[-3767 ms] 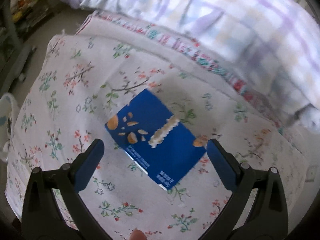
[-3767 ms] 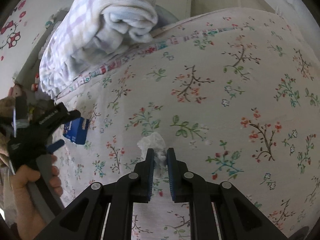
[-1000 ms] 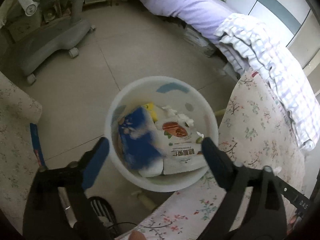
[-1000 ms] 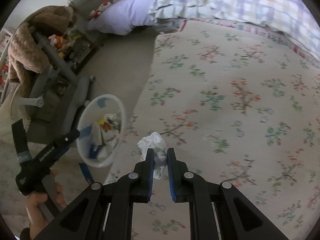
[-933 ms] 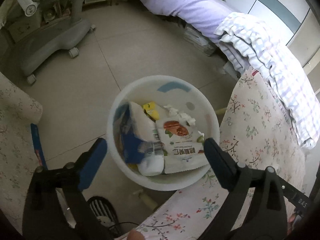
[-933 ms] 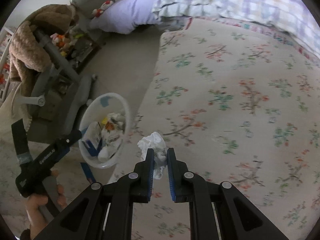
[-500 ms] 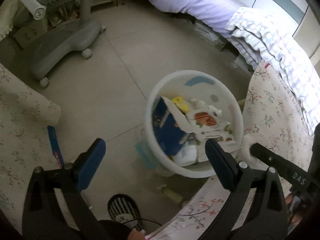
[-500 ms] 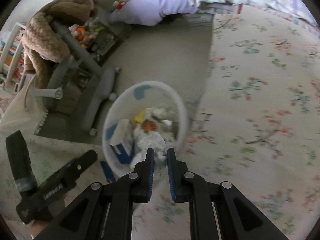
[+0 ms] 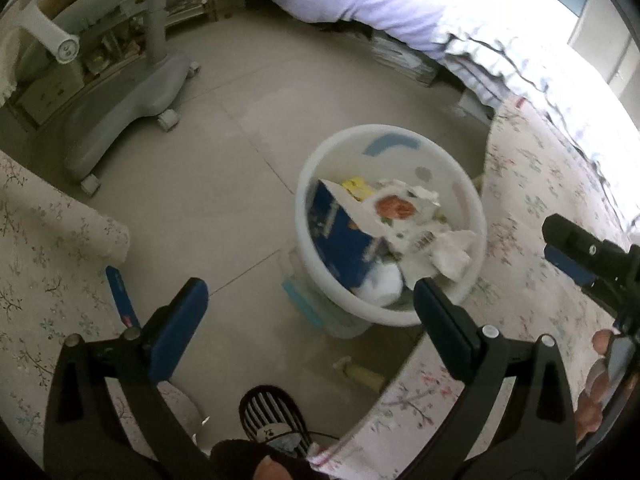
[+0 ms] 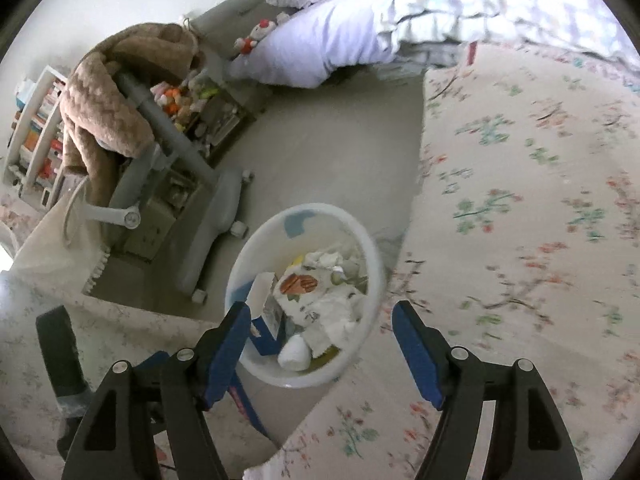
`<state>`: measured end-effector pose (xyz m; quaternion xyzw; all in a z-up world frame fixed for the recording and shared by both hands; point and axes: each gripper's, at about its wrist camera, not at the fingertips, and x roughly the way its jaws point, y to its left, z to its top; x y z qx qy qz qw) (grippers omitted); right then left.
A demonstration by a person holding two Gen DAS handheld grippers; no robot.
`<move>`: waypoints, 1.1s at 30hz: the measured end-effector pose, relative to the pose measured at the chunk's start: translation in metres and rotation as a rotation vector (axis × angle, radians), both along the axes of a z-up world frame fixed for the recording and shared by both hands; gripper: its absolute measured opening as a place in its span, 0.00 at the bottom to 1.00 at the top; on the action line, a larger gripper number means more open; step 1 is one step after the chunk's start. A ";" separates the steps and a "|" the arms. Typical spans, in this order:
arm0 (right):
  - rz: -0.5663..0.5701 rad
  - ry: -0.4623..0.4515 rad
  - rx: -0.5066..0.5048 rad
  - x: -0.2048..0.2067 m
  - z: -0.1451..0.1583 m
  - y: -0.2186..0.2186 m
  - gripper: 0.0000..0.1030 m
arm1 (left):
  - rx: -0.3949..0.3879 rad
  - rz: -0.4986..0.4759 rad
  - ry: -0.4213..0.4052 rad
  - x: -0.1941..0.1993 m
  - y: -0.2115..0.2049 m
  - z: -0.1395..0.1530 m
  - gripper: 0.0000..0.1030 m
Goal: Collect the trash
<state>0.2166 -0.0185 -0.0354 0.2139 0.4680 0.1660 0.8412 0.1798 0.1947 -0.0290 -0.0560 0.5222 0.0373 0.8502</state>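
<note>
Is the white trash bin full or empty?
Partly full. The white trash bin holds a blue carton, a snack packet and crumpled tissue, piled below the rim.

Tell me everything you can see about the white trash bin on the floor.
The trash bin is a round, white, plastic-looking tub with a smooth rim and a blue mark on its inner wall. It stands upright on the tiled floor, close beside the flowered bed cover. It is nearly full: a blue carton leans inside on one side, next to a white snack bag with a nut picture and a crumpled tissue. No hand-held gripper touches it.
</note>
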 end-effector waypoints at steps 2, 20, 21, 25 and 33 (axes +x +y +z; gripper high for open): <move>-0.009 0.000 -0.031 -0.010 0.007 -0.008 0.73 | -0.001 -0.020 -0.008 -0.005 -0.007 0.006 0.99; -0.177 -0.042 -0.320 -0.154 0.058 -0.101 0.90 | 0.019 -0.176 -0.167 -0.095 -0.091 0.059 0.99; -0.191 -0.055 -0.339 -0.164 0.059 -0.104 0.94 | 0.022 -0.178 -0.180 -0.102 -0.095 0.060 0.99; -0.238 -0.106 -0.378 -0.198 0.059 -0.116 1.00 | 0.046 -0.180 -0.218 -0.126 -0.110 0.063 0.99; -0.267 -0.217 -0.383 -0.240 0.058 -0.120 1.00 | 0.090 -0.167 -0.247 -0.152 -0.130 0.052 0.99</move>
